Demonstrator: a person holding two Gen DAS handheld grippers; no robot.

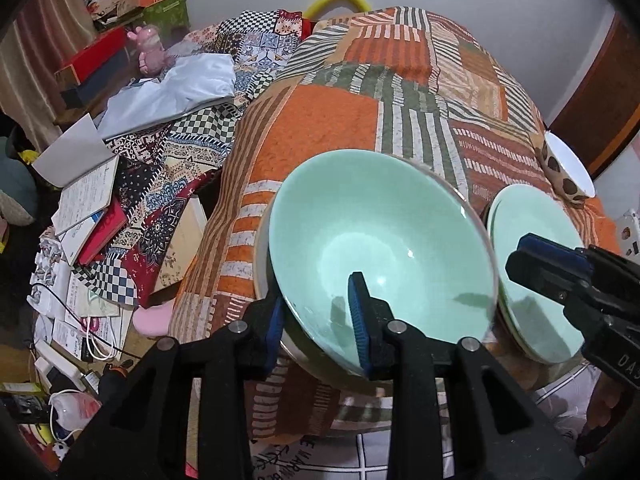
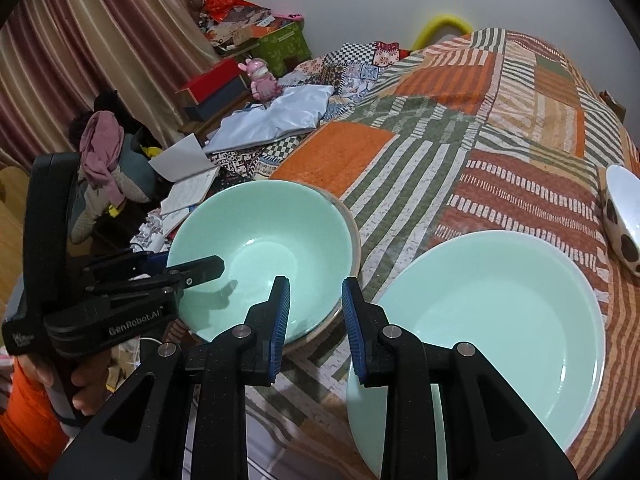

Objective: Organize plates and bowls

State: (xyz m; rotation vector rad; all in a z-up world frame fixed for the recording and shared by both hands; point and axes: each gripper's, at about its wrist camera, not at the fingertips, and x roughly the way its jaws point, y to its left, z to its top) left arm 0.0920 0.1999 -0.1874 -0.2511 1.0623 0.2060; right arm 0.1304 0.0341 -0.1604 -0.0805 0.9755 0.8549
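On the patchwork quilt, we are straddling the mint bowl's rim with our left gripper, partly open; our right gripper is hovering open, empty, beside the mint plate, curtains behind.

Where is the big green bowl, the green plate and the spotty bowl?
green bowl (image 2: pixel 256 236): right wrist view, on its inner wall.
green plate (image 2: pixel 500 312): right wrist view, on its flat middle.
spotted bowl (image 1: pixel 560 176): left wrist view, on its brown-spotted outer side.
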